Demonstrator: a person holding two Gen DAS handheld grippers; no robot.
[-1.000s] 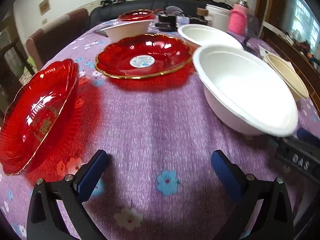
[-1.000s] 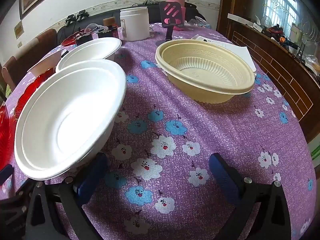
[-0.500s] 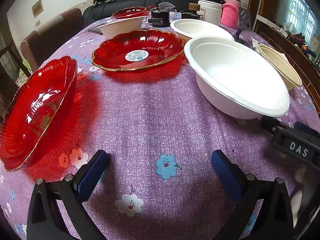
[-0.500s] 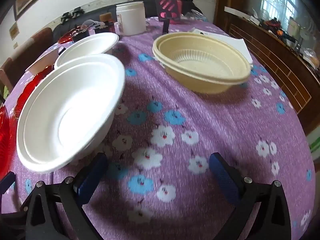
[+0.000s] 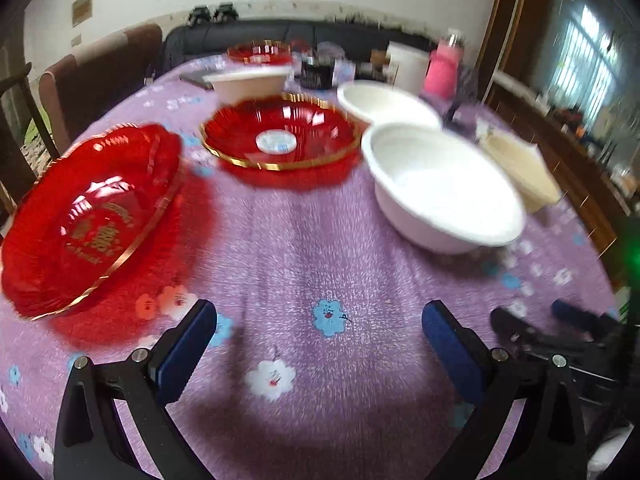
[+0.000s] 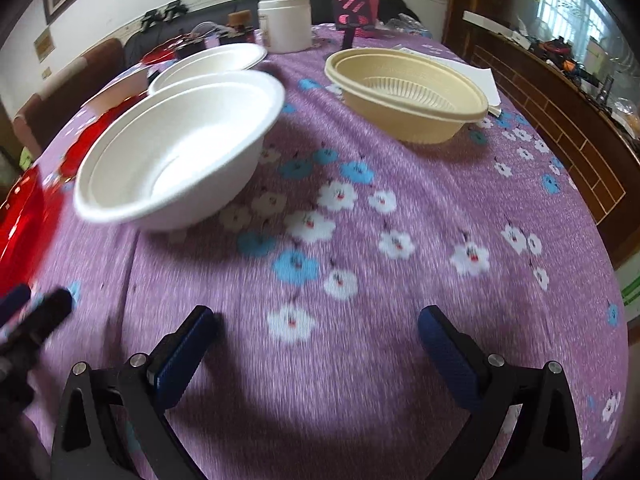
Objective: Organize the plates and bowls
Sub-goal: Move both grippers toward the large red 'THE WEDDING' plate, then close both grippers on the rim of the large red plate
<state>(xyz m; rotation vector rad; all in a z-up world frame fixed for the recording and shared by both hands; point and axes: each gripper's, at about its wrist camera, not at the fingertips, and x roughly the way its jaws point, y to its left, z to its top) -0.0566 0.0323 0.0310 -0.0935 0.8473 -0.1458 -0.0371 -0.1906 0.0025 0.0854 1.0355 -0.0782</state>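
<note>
My left gripper (image 5: 319, 342) is open above the purple flowered tablecloth, holding nothing. A red plate (image 5: 90, 216) lies tilted to its left, a second red plate with a gold rim (image 5: 280, 138) farther back. A white bowl (image 5: 440, 184) sits to the right, with another white bowl (image 5: 386, 104) behind it. My right gripper (image 6: 316, 344) is open and empty too, short of the near white bowl (image 6: 180, 148). A beige bowl (image 6: 408, 92) stands at the right rear. The far white bowl (image 6: 212, 64) is behind the near one.
At the back stand a small white bowl (image 5: 250, 86) with a red dish (image 5: 260, 52) behind it, a white jar (image 6: 285, 22), a pink bottle (image 5: 444, 68) and dark small items. Paper (image 6: 476, 76) lies past the beige bowl. A wooden ledge (image 6: 560, 112) borders the right. Chairs (image 5: 100, 76) stand at the left.
Both grippers have pulled back and risen away from the bowls, so the dishes look smaller and farther. The right gripper has drawn clear of the near white bowl. Nothing on the table moved.
</note>
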